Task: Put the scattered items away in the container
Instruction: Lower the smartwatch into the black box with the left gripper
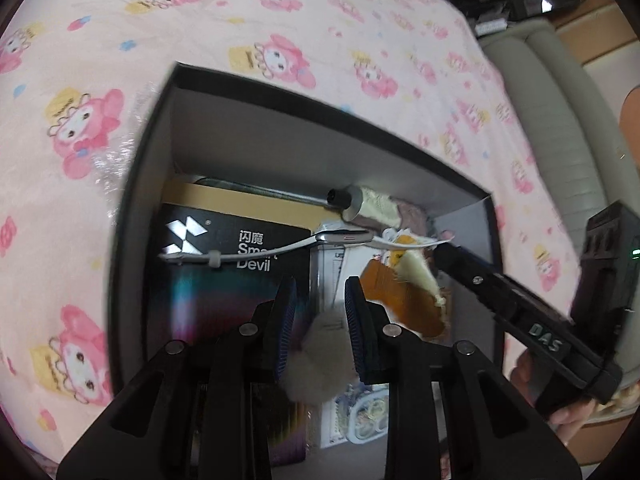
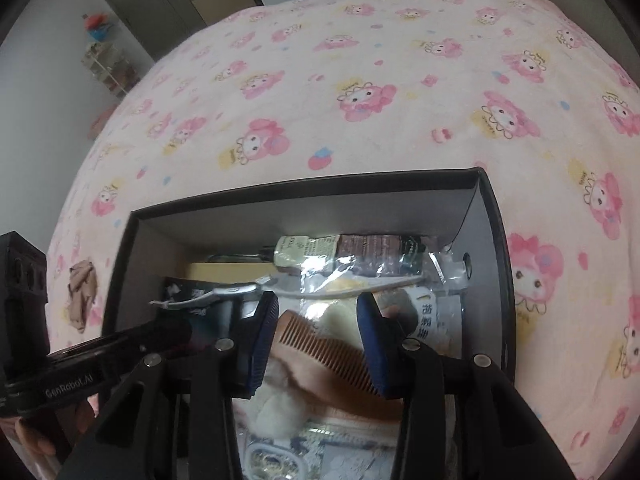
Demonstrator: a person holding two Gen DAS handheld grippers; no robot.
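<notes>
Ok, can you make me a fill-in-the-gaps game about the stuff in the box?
1. The black box sits on a ___ blanket with cartoon bunnies.
2. Between the fingers of the right claw lies a brown thing with many teeth, a ___.
3. The cable lying across the Smart Devil packet is coloured ___.

Missing words: pink; comb; white.

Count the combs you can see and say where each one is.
1. A wooden comb lies inside the black box, between the right gripper fingers, on top of the other things. More could be hidden underneath.
</notes>
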